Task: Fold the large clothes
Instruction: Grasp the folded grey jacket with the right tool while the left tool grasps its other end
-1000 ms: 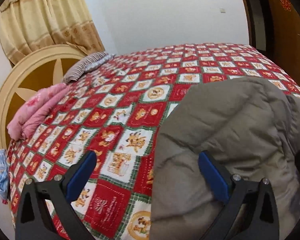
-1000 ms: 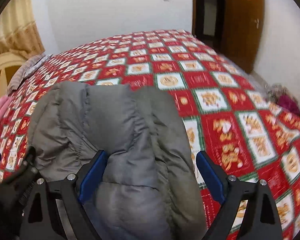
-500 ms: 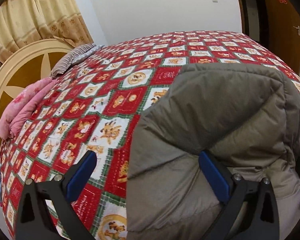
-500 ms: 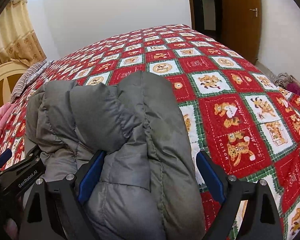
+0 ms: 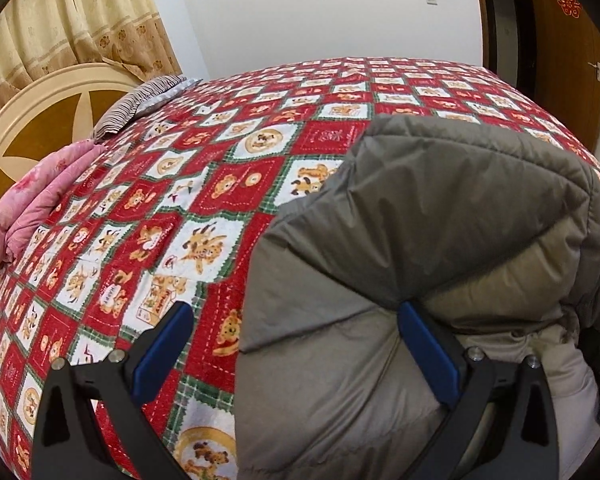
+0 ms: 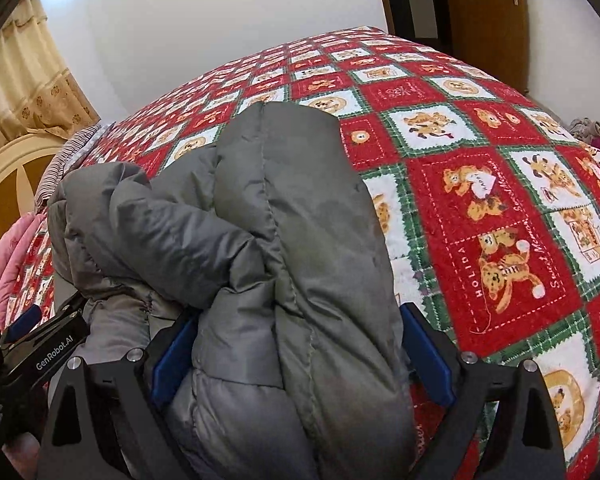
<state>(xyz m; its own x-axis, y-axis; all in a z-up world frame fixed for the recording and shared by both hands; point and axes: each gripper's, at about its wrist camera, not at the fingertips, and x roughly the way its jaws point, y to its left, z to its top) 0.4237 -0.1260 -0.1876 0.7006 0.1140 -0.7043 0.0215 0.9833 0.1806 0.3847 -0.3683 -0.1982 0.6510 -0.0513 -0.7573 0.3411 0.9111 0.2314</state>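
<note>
Your left gripper (image 5: pixel 296 344) has its jaws spread, the coat (image 5: pixel 440 264) bulging over its right finger and hiding that tip. Your right gripper (image 6: pixel 300 344) is spread around a thick fold of coat (image 6: pixel 292 240); whether it presses, you cannot tell. The coat lies on the bed (image 6: pixel 500 184). Only the left view shows the pillow (image 5: pixel 140 104) clearly.

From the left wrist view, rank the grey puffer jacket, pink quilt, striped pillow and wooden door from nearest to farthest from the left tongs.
1. Grey puffer jacket: between the left tongs, to the right.
2. Pink quilt: left bed edge, by the headboard.
3. Striped pillow: beyond the quilt, upper left.
4. Wooden door: far right, past the bed.
</note>
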